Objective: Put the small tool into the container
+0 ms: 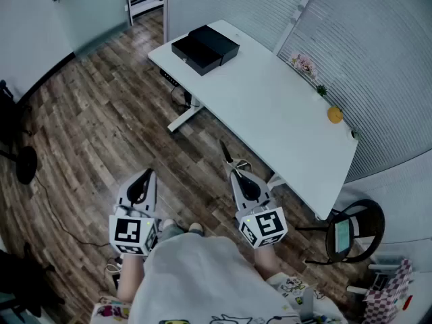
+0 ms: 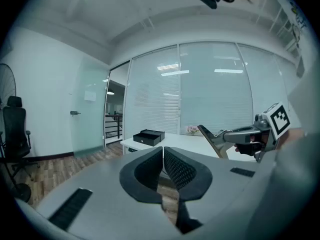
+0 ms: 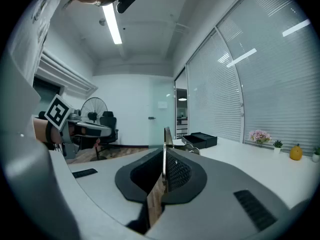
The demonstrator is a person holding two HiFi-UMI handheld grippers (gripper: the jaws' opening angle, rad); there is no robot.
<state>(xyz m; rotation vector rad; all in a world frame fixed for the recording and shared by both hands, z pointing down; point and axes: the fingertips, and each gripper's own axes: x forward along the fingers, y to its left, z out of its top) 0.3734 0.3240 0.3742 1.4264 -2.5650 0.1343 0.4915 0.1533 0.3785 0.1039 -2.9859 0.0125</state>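
Presently the right tool clamps the scissors, well apart from the container.

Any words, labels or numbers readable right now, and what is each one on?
No readable text in any view.
Left marker cube and right marker cube: black-and-white square patterns, no letters.
Shirt print: too small to read.
Screen on the chair: too blurred to read.
Black box: no label visible.

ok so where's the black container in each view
Head view: black container upper middle, at the white table's far end.
Left gripper view: black container just below centre.
Right gripper view: black container right of centre.
Shared landmark: pink flowers farther along the same table.
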